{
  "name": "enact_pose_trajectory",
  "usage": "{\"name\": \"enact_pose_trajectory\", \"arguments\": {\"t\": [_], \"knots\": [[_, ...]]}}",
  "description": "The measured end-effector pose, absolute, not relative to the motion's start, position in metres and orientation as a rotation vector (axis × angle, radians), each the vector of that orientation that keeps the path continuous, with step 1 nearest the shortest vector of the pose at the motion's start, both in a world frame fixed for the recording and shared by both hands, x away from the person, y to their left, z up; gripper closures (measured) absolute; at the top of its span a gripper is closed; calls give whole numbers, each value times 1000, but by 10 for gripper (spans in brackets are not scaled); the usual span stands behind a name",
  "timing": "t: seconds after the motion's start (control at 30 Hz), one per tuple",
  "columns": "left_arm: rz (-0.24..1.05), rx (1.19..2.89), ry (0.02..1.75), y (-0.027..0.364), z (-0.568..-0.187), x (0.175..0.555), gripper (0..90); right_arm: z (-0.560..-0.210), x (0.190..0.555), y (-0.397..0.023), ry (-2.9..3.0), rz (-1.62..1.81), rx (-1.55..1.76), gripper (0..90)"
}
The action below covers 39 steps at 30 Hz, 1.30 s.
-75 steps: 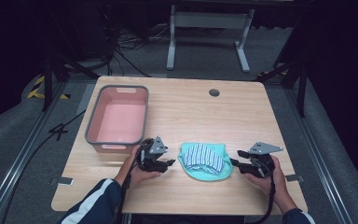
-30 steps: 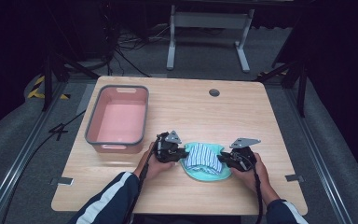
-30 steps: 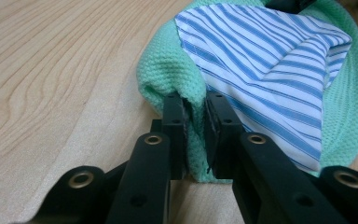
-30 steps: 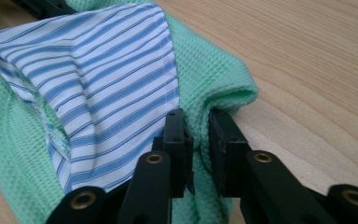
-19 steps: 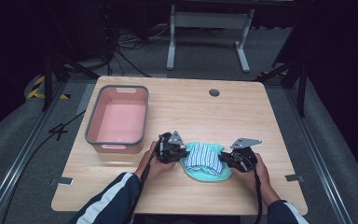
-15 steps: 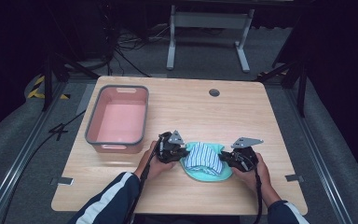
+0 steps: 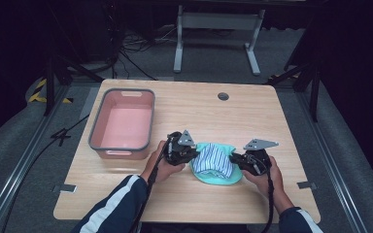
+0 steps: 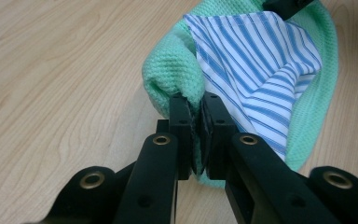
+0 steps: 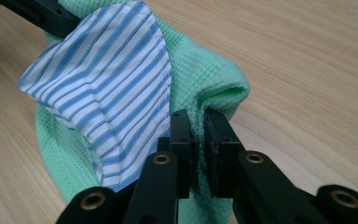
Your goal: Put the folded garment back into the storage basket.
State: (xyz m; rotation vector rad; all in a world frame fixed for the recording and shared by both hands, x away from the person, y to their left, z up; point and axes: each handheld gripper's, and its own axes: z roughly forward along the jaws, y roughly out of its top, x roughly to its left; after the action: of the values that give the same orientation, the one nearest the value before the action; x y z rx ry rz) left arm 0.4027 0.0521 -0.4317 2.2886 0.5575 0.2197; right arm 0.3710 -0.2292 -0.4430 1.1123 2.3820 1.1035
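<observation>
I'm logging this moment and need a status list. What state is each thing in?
Green cloth: bunched, pinched at both ends.
Striped cloth: lying crumpled on the green cloth.
Left gripper: shut on both cloths' edges.
Right gripper: shut on the green cloth.
Pink bin: upright, empty, apart from the cloths.

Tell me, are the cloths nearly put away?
Not yet. Done: both tongs, left and right, have pinched the green cloth with the striped cloth lying on it. In hand: lifting them. Left, probably: carrying them to the pink tub.
</observation>
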Motion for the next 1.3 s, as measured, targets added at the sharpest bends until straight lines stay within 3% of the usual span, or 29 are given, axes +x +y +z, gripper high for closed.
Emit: {"name": "enact_pose_trajectory", "arguments": {"t": [0.5,1.3], "knots": [[319,2292,535,54,-401,406,844,-418,376,-224,2345,1135,1086,828],[448,2255,571,97,-359,394,844,-375,381,-177,2356,1141,941,827]]}}
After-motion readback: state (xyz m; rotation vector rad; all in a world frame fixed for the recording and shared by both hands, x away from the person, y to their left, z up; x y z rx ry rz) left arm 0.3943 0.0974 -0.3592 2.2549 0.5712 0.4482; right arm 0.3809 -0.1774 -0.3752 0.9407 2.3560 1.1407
